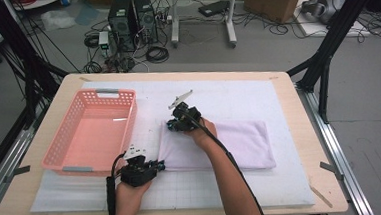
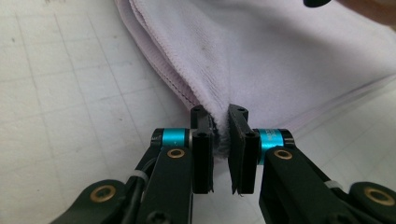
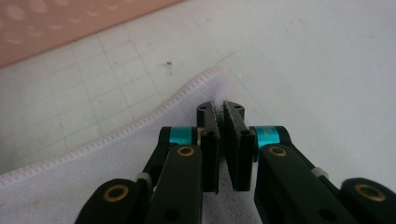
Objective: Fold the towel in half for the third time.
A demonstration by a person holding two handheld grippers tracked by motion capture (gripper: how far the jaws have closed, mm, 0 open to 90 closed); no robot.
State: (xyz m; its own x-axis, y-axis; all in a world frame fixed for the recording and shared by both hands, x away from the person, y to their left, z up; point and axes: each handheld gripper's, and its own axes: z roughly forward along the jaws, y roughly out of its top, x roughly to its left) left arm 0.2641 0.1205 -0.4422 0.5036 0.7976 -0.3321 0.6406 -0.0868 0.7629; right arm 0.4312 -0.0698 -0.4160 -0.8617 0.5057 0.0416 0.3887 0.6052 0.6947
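Towel (image 1: 230, 142), white and folded, lies flat on the white mat (image 1: 257, 91) that covers the counter (image 1: 307, 130), just right of the pink basket (image 1: 92, 131). Left claw (image 1: 158, 165) sits at the towel's near left corner; in the left gripper view (image 2: 223, 135) its jaws are pinched on the layered edge, cloth bunched between the pads. Right claw (image 1: 172, 124) sits at the far left corner, the person's forearm crossing over the towel to reach it. In the right gripper view (image 3: 223, 121) its jaws are nearly together, a thin bit of the stitched hem caught between the pads, the corner lying on the gridded mat with the basket wall beyond. Both corners rest low on the mat.
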